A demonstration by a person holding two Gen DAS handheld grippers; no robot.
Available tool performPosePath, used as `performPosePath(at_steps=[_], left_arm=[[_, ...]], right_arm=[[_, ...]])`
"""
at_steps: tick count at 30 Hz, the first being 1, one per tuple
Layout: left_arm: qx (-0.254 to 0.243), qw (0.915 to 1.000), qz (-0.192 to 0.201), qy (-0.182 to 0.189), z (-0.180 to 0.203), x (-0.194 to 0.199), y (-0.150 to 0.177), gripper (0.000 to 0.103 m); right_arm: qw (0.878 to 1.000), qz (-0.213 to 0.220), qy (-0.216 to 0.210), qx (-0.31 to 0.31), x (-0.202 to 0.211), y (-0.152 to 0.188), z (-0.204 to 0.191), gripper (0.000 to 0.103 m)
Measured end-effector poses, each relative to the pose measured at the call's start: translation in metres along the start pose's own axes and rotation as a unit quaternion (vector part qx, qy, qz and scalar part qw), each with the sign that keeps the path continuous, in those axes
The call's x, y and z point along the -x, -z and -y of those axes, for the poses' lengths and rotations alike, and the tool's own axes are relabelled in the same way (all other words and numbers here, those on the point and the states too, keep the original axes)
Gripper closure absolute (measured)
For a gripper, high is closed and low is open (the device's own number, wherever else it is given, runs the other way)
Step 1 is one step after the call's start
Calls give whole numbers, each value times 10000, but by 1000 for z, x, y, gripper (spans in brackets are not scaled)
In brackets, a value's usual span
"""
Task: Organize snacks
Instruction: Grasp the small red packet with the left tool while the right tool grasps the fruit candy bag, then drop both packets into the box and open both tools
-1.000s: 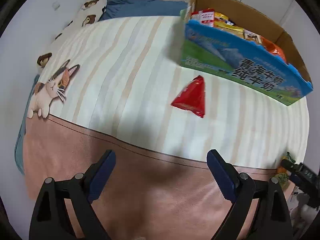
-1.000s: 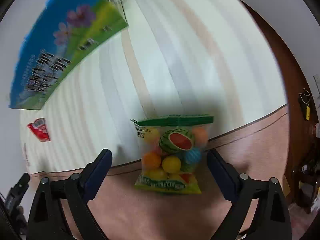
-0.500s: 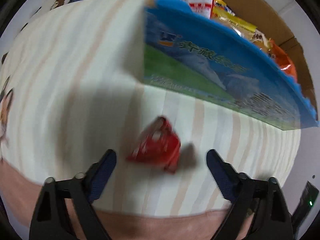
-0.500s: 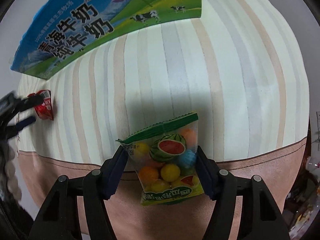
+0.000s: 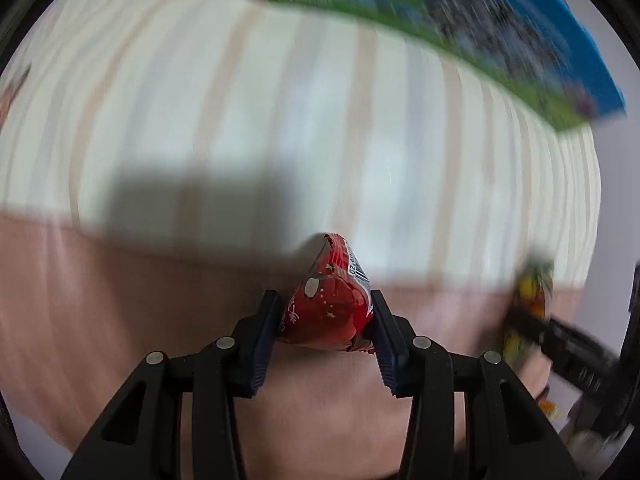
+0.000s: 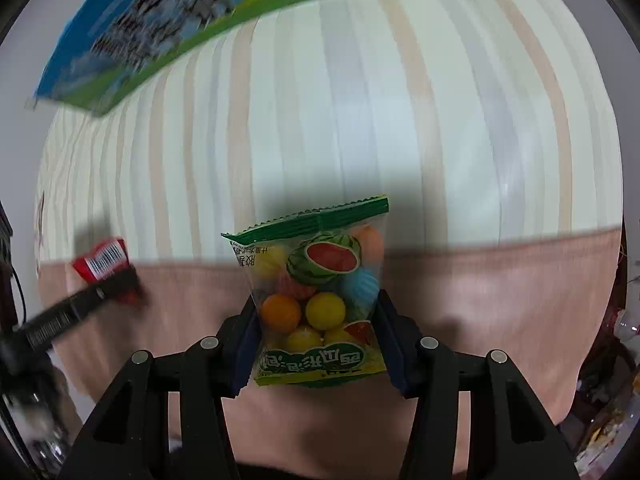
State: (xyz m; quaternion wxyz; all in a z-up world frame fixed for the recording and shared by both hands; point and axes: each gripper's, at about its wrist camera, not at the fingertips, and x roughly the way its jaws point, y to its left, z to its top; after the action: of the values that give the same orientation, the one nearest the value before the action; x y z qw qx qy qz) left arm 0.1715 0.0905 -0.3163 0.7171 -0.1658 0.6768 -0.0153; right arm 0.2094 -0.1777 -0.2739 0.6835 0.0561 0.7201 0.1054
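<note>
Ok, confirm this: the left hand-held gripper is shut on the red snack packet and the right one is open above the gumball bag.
Not quite. The right wrist view shows the right hand-held gripper shut on the gumball bag, not open above it. The left hand-held gripper is indeed shut on the red snack packet.

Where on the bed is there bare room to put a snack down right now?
The striped sheet lies bare between the milk carton box and the pink border. It is crowded lower down, where the left gripper holds the red packet and the right gripper holds the gumball bag.
</note>
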Motion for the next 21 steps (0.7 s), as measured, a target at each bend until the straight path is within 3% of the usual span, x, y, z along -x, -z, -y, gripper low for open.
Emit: performPosePath(at_steps=[4, 8, 10, 12, 13, 15, 21], left_arm=[[-89, 9998, -186, -22, 2, -15, 32, 62], [-16, 9999, -170, -19, 1, -19, 34, 62], [13, 9999, -147, -11, 1, -17, 33, 62], [-22, 9999, -108, -61, 1, -12, 29, 62], [-52, 9999, -74, -93, 3, -9, 31, 63], [-65, 9999, -21, -105, 6, -4, 34, 63], [-192, 9996, 193, 12, 20, 24, 32, 63]], right_arm=[[9996, -250, -85, 71, -9, 31, -6, 46], [9992, -358, -172, -61, -19, 39, -7, 34], [9992, -350, -194, -91, -20, 40, -5, 33], [9995, -288, -153, -56, -23, 40, -6, 36], [9997, -230, -25, 5, -24, 41, -8, 46], [9999, -125, 14, 95, -27, 39, -22, 48], [9996, 72, -261, -5, -2, 55, -14, 52]])
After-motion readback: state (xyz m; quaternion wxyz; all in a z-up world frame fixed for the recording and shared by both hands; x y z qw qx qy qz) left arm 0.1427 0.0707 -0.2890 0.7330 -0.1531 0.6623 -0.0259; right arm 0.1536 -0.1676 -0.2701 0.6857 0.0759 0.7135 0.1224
